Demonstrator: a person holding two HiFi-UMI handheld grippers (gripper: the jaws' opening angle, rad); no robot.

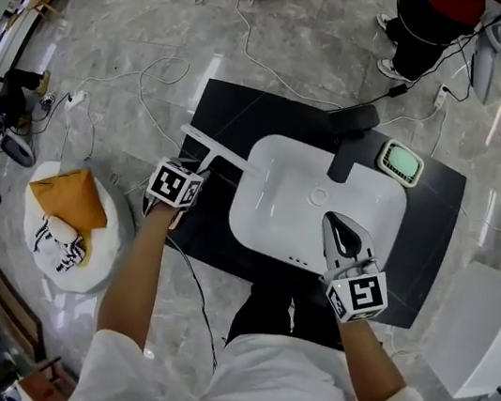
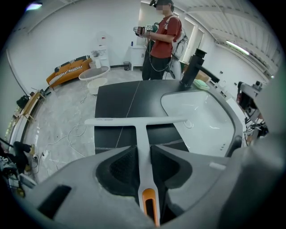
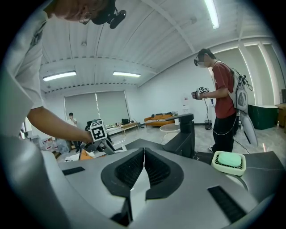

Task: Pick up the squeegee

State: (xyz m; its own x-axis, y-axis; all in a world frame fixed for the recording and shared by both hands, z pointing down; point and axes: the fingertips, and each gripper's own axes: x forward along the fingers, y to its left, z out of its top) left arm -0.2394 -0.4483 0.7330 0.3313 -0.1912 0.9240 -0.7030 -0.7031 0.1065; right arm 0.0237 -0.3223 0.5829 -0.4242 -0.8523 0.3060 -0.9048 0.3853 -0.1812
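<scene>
Item: white T-shaped plastic squeegee with an orange-slotted handle end (image 2: pixel 140 127), lying flat on the black countertop (image 2: pixel 114 96), just beside the white basin (image 2: pixel 201 109).

Left gripper (image 2: pixel 144 150): pointing steeply down, both dark pads pressing on the handle.

Right gripper (image 3: pixel 144 154): hovering over the basin, jaws together, carrying nothing.

Status: grasp looking made; the lift is not yet beginning.
</scene>
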